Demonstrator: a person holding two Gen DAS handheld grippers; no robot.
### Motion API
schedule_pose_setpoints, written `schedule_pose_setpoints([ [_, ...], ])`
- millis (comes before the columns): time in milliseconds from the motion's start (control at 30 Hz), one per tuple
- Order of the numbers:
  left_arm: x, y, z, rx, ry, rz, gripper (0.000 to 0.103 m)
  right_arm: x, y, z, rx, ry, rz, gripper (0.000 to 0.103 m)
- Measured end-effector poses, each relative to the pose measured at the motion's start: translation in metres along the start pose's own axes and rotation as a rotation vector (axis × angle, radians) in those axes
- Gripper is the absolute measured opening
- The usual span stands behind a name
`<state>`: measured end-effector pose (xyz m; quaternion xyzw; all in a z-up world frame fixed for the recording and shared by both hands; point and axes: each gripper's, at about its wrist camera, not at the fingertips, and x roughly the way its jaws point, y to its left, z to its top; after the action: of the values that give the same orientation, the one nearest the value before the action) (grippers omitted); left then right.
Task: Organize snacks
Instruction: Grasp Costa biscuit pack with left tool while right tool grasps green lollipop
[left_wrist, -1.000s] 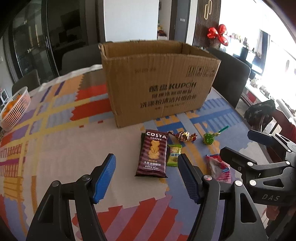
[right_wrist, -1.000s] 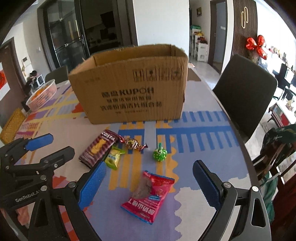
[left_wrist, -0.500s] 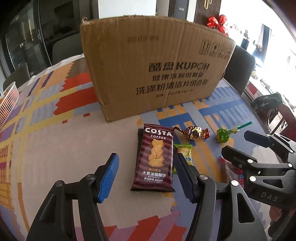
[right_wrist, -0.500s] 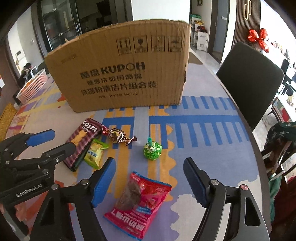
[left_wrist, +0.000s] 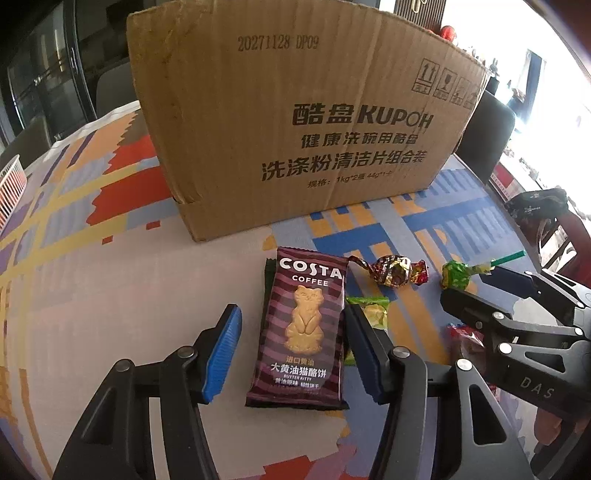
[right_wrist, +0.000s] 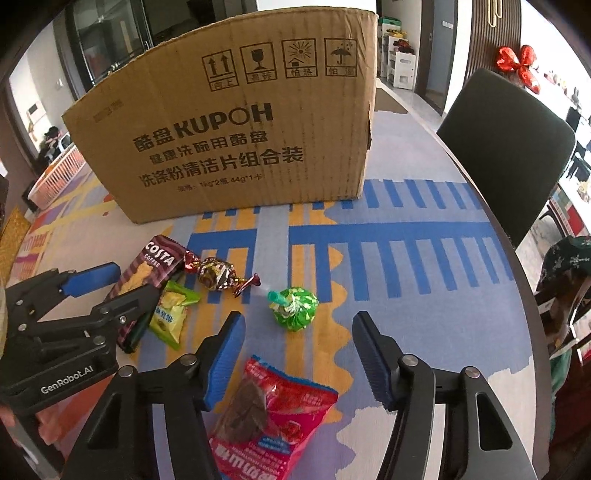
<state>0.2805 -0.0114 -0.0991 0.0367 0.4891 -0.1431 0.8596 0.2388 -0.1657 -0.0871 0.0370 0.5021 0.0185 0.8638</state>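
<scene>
A brown cardboard box (left_wrist: 295, 122) stands on the patterned table; it also shows in the right wrist view (right_wrist: 229, 136). In front of it lie a purple Costa biscuit pack (left_wrist: 304, 332), a small green sachet (left_wrist: 373, 314), a foil-wrapped candy (left_wrist: 393, 271), a green lollipop (right_wrist: 295, 308) and a red snack bag (right_wrist: 269, 417). My left gripper (left_wrist: 295, 350) is open, its blue pads either side of the Costa pack, not touching. My right gripper (right_wrist: 299, 362) is open, low over the red bag's top end, just short of the lollipop.
A dark chair (right_wrist: 509, 147) stands at the table's right edge. A pink and white basket (right_wrist: 55, 177) sits at the far left of the table. The table's curved edge (right_wrist: 517, 258) runs close on the right.
Both grippers have moved forward and down toward the snacks. The left now straddles the Costa pack; the right has closed in on the red bag and the lollipop. Both jaws stay open.
</scene>
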Motion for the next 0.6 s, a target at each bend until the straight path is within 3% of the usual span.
schedule_pose_setpoints([
  [333, 0.003, 0.0, 0.002, -0.016, 0.006, -0.021, 0.042, 0.009, 0.0, 0.006, 0.003, 0.005, 0.026, 0.049],
  [600, -0.002, 0.005, 0.003, -0.041, -0.004, -0.008, 0.04, 0.015, 0.003, 0.01, -0.006, 0.008, 0.023, 0.037],
])
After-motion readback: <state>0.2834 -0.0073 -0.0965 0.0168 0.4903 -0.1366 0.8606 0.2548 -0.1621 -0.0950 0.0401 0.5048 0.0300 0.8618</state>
